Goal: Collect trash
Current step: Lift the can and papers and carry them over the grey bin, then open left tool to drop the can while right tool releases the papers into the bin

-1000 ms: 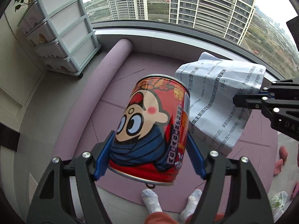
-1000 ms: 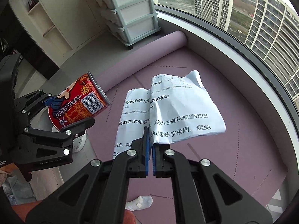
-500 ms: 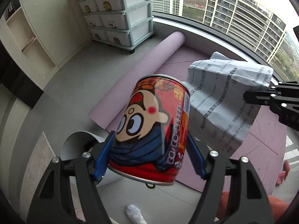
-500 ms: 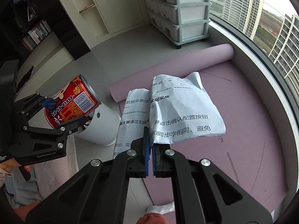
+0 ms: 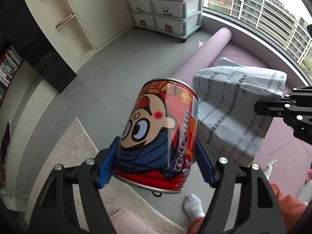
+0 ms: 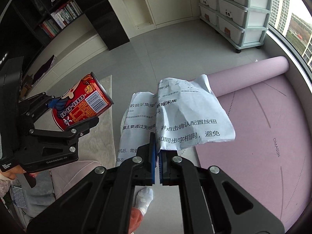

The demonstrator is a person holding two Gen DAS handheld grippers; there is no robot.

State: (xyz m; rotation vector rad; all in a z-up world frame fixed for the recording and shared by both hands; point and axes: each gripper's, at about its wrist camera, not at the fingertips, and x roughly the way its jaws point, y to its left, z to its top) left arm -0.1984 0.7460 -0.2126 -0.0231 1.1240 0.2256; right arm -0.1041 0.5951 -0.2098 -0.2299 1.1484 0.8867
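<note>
My left gripper [image 5: 156,161] is shut on a red drink can [image 5: 161,132] with a cartoon face, held in the air above the floor. The can also shows in the right wrist view [image 6: 81,105], held in the left gripper [image 6: 74,115]. My right gripper [image 6: 157,152] is shut on a crumpled sheet of printed paper [image 6: 185,117], also held in the air. In the left wrist view the paper [image 5: 234,105] hangs to the right of the can, with the right gripper [image 5: 261,107] at its edge. No bin is in view.
A purple mat [image 6: 263,126] with a rolled end [image 6: 253,72] lies by the curved window. A drawer unit [image 5: 167,9] stands at the wall. A cream rug [image 5: 78,152] and a pink cushion [image 5: 126,222] lie below. The person's socked foot [image 5: 193,206] is on the grey floor.
Both grippers have swung left, away from the window towards the room, still holding the can and the paper. The white round bin seen half a second ago is out of view.
</note>
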